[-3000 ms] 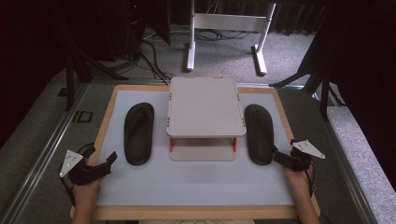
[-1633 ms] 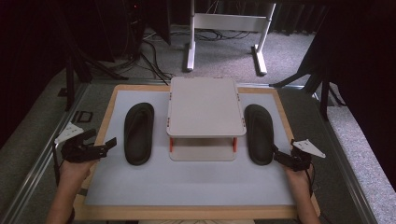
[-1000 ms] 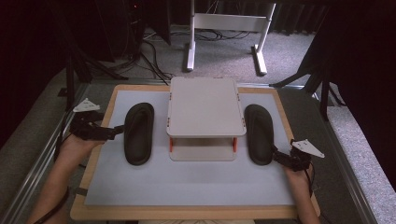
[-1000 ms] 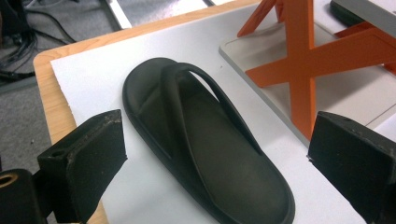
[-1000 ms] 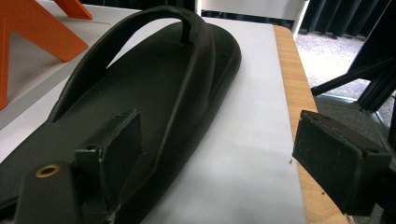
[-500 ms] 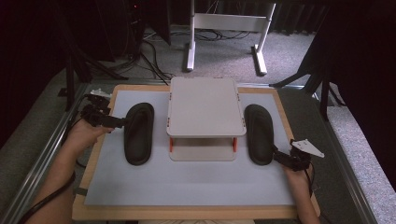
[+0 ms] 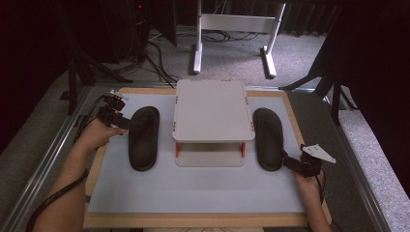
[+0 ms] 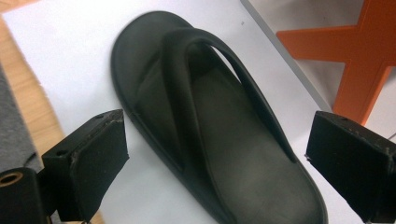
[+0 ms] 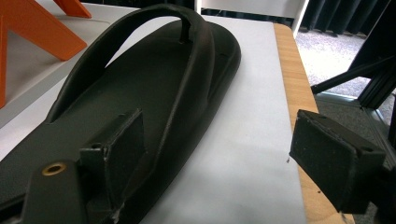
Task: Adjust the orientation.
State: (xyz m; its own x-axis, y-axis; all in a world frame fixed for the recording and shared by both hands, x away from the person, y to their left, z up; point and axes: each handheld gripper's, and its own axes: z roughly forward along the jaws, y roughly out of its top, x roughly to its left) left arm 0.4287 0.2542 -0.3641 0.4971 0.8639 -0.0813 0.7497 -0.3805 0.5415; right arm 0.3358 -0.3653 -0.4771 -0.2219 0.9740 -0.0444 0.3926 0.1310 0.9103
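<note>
Since three seconds ago the left gripper has travelled from the near left corner of the table up along the left edge, and it now sits at the toe end of the left sandal; the right gripper has kept its place by the heel of the right sandal.

In the left gripper view the left sandal lies flat on the white mat, strap up, its toe pointing away from the camera. The two black jaws stand wide apart, one on either side of the shoe, and neither touches it; they hold nothing.

In the right gripper view the right sandal also lies flat on the mat. This gripper's jaws are wide open too: the left jaw hangs over the heel of the sole, though I cannot tell if it touches, and the right jaw hangs over bare mat near the wooden rim. Nothing is gripped.

From the high view, the two sandals lie either side of a small grey shelf on orange legs, each just beside it, all on the mat inside the wooden frame. A white stand is on the carpet beyond the table.
</note>
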